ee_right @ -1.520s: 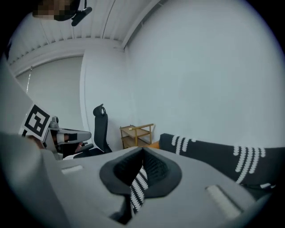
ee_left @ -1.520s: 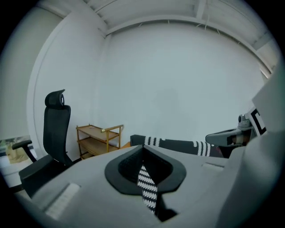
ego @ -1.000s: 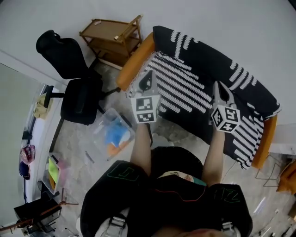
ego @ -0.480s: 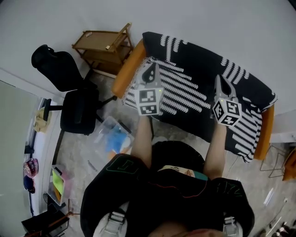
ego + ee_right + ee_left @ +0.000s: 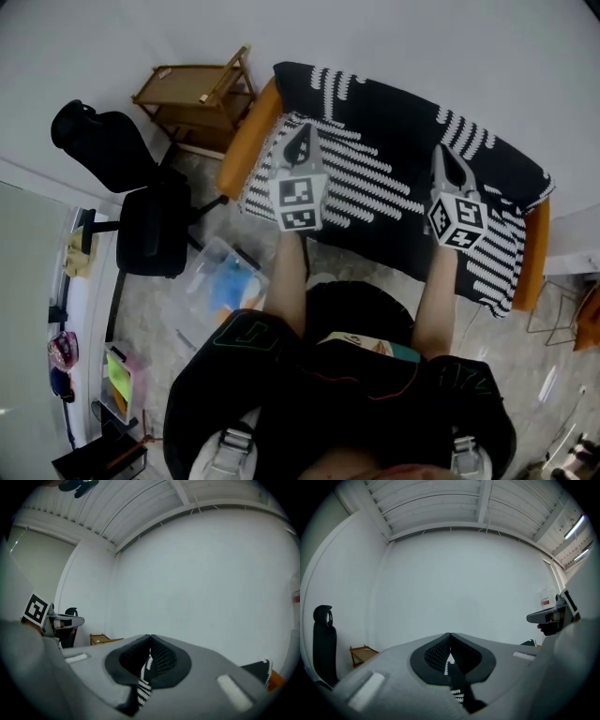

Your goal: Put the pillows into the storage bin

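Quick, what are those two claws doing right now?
Left gripper: closed, pinching the striped pillow.
Right gripper: closed on the same pillow.

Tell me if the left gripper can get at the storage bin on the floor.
Likely yes, but not to grasp it: the left gripper is shut on the striped pillow; nothing stands between it and the storage bin.

The sofa stands against the wall, with the side table just beside its left end and the office chair farther left. The storage bin sits on the floor before the sofa's left end. The pillow spans over the sofa, pinched by the left claw and the right claw.
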{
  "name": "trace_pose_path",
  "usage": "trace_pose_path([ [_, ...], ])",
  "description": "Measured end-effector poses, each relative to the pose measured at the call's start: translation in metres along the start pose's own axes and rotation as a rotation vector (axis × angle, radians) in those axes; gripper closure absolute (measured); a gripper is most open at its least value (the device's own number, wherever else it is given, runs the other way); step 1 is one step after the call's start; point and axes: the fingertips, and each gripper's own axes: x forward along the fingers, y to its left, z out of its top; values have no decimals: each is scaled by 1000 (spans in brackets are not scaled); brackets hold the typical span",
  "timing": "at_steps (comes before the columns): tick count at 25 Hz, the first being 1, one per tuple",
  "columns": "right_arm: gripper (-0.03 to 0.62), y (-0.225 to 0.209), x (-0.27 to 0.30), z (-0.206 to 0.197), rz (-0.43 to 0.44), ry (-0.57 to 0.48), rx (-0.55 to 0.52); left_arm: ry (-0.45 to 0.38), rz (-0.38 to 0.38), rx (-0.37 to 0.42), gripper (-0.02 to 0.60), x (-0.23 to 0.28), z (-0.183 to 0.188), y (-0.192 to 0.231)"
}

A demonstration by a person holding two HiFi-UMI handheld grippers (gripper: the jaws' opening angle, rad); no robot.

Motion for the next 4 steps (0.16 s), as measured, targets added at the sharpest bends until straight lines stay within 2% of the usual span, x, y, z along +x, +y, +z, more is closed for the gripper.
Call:
trace_pose_path([
  [4, 591, -4, -1, 4, 1, -7, -7, -12, -12, 4, 571, 3, 4, -8],
])
